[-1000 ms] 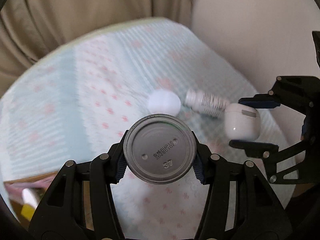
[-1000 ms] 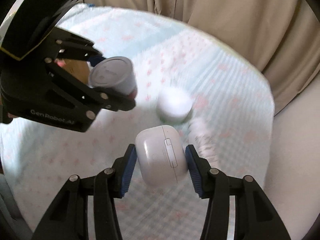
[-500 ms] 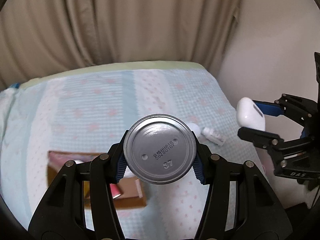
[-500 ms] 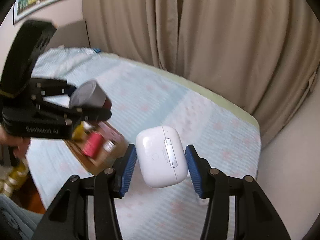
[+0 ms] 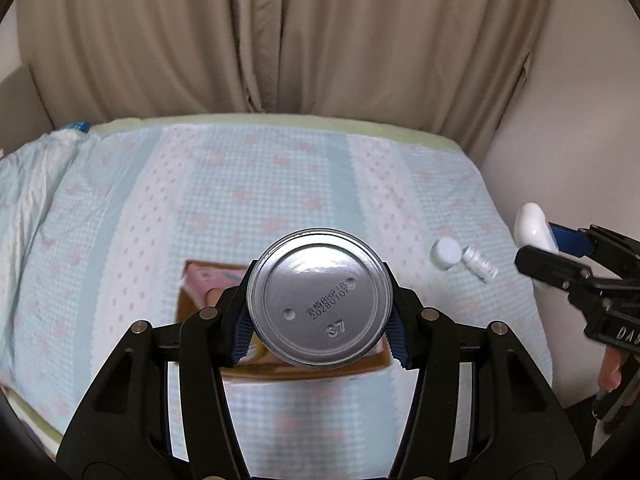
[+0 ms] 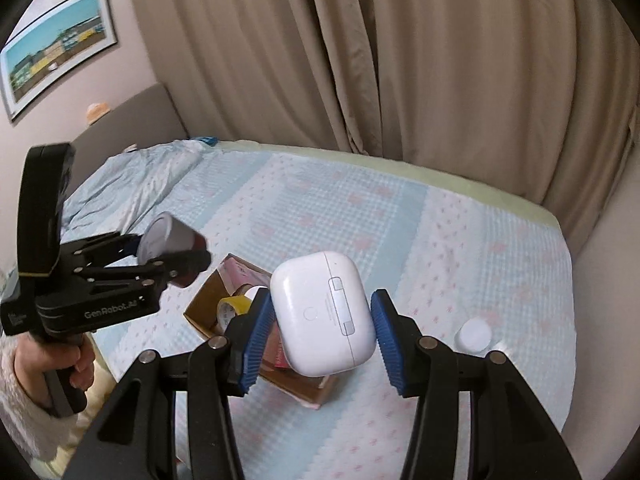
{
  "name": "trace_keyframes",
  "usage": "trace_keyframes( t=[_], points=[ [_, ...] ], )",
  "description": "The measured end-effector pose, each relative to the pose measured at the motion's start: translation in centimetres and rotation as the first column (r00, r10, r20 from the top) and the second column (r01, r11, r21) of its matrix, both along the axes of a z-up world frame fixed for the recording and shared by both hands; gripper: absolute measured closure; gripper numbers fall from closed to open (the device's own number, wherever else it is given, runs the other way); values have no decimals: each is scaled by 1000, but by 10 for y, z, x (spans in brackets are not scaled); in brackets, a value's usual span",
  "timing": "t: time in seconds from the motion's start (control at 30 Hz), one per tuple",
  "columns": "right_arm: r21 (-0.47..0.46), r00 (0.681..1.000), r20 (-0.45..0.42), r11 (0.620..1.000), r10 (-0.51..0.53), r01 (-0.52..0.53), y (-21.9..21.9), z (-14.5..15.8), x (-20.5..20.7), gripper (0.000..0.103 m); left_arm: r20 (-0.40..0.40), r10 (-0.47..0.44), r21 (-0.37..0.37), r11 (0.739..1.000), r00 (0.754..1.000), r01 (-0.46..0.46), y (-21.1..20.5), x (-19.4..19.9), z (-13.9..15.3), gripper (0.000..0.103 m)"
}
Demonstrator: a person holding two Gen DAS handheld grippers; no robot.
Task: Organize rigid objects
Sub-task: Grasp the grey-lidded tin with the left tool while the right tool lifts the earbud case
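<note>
My left gripper (image 5: 318, 326) is shut on a small metal can (image 5: 320, 298), its grey bottom facing the camera, held above an open cardboard box (image 5: 192, 300) on the bed. It also shows in the right wrist view (image 6: 172, 248). My right gripper (image 6: 322, 334) is shut on a white earbud case (image 6: 322, 314), held in the air above the same box (image 6: 204, 306); the case shows in the left wrist view (image 5: 534, 230) at the right edge. The box holds a yellow tape roll (image 6: 230, 306) and other items, partly hidden.
A white round jar (image 5: 446, 254) and a small white bottle (image 5: 480, 264) lie on the blue patterned bedspread (image 5: 240, 184) near its right edge. Beige curtains (image 5: 320, 40) hang behind the bed. A wall stands at the right. A headboard (image 6: 132, 120) is at the far left.
Both grippers have lifted away from the jar and bottle and moved left with their objects. The cardboard box has come into view beneath them.
</note>
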State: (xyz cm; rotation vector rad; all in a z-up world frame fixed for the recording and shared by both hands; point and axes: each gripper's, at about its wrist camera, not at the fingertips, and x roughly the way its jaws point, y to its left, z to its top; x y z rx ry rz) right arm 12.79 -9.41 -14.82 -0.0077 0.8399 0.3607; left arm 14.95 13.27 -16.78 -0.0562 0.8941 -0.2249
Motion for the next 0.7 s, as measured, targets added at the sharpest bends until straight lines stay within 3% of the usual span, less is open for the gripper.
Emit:
trace_keyframes(
  t=[0.2,0.4,0.7],
  points=[
    [57,978,-120,982,-173,181,39,-26,6,57,-79,-33,-19,999,996,32,59,8,-33,53],
    [80,910,-244,928,-336,364,80,-63,7,57,-160,-118,3,993,980,120,104,21,-75,53],
    [45,818,-346,863,-459,504,110,-124,16,57,-269,-201,6,978,942,210,121,46,-139,53]
  ],
)
